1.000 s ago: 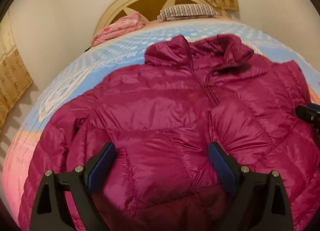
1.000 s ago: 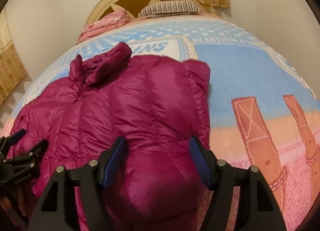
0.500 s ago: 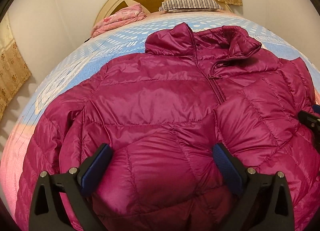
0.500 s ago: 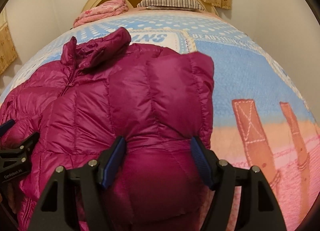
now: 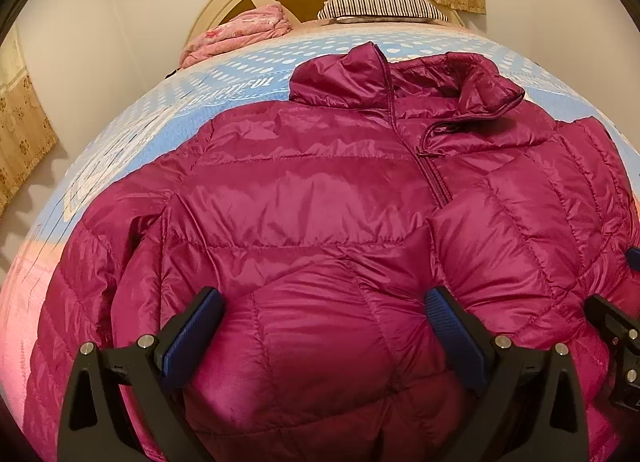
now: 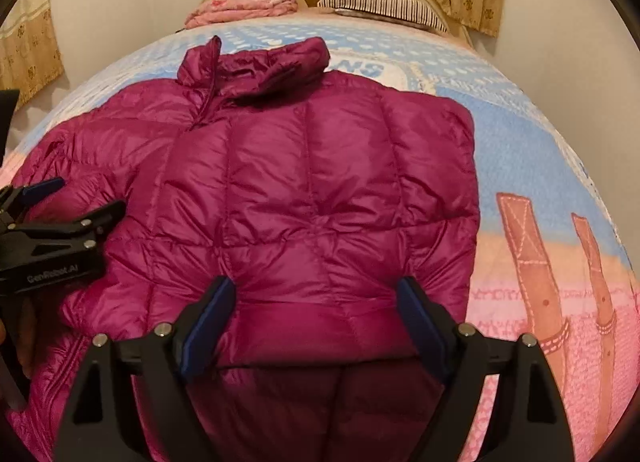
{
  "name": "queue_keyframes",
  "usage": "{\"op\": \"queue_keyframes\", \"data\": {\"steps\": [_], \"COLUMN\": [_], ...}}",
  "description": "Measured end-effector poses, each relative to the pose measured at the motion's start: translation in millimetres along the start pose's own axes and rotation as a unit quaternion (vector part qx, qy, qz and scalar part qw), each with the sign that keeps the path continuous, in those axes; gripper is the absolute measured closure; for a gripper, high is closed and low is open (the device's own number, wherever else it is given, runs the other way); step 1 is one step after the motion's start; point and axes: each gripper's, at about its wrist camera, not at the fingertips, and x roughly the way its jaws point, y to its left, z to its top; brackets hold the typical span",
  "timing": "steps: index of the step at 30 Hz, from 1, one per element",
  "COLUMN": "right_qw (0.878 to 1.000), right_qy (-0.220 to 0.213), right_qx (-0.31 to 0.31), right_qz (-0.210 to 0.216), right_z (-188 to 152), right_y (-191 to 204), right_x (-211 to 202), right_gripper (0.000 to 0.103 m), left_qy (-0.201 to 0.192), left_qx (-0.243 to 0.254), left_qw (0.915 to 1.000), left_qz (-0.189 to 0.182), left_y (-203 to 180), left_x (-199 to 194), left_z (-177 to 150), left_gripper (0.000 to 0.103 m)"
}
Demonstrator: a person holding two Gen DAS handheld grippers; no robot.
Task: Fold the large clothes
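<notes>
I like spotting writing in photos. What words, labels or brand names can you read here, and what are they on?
"GenRobot.AI": side of the left gripper, in the right wrist view.
"BEAUTIFUL": blue bedspread, left of the jacket collar.
"NS": end of a larger word on the bedspread, rest hidden by the jacket.
Small lettering on the bedspread's pink part: too blurred to read.

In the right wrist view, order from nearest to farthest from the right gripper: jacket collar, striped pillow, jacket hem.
1. jacket hem, between the right gripper fingers.
2. jacket collar, far end, left of centre.
3. striped pillow, by the headboard.

Jacket (image 5: 304,198): glossy quilted nylon-like cloth.
</notes>
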Motion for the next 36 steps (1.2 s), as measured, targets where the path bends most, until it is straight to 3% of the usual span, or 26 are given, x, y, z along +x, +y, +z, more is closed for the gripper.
{"op": "queue_keyframes", "data": {"steps": [4,5,6,9,11,16,19,24,28,33,36], "right_qw": [1.0,1.0,1.0,0.996,0.994,0.994,0.996,0.997,0.997,0.998,0.999], "right_qy": [0.0,-0.005,-0.022,-0.076,-0.091,-0.072,-0.029,-0.014,-0.013,-0.049,-0.041], "right_qx": [-0.004,-0.001,0.009,0.043,0.062,0.077,0.079,0.066,0.065,0.05,0.02], "right_qz": [-0.002,0.006,0.012,0.015,0.009,-0.016,-0.019,-0.024,-0.035,0.005,0.022], "right_z": [1.2,1.3,2.5,18.6,35.1,66.1,63.5,57.5,58.2,46.0,33.2], "right_y": [0.9,-1.5,-6.2,-21.3,-30.8,-46.4,-50.7,-49.2,-49.3,-20.7,5.3], "right_x": [-3.5,-8.9,-18.7,-47.4,-49.9,-6.0,28.9,44.4,21.9,-36.5,-38.7], "right_gripper": [0.017,0.023,0.028,0.028,0.028,0.035,0.036,0.033,0.035,0.021,0.021], "left_qy": [0.0,0.0,-0.001,-0.003,-0.004,-0.012,-0.004,-0.002,-0.001,0.0,0.001], "left_qx": [-0.003,-0.004,-0.006,-0.013,-0.014,-0.04,-0.031,-0.026,-0.028,-0.029,-0.03], "left_qw": [1.0,1.0,0.9999,0.9998,0.9998,0.999,0.9995,0.9996,0.9996,0.9995,0.9995], "left_qz": [-0.004,-0.005,-0.008,-0.014,-0.015,-0.017,-0.01,-0.005,-0.008,-0.009,-0.011], "left_y": [1.2,1.3,2.5,4.3,4.0,13.4,8.7,5.2,6.6,8.0,8.1], "left_x": [-0.4,-0.3,-0.6,-1.3,-2.1,-6.4,-3.2,-2.3,-2.8,-3.4,-3.7], "left_z": [0.6,0.5,0.6,0.2,-0.5,-3.0,-2.4,-2.9,-3.5,-3.5,-3.7], "left_gripper": [0.001,0.001,0.001,0.001,0.001,0.001,0.001,0.001,0.001,0.001,0.001]}}
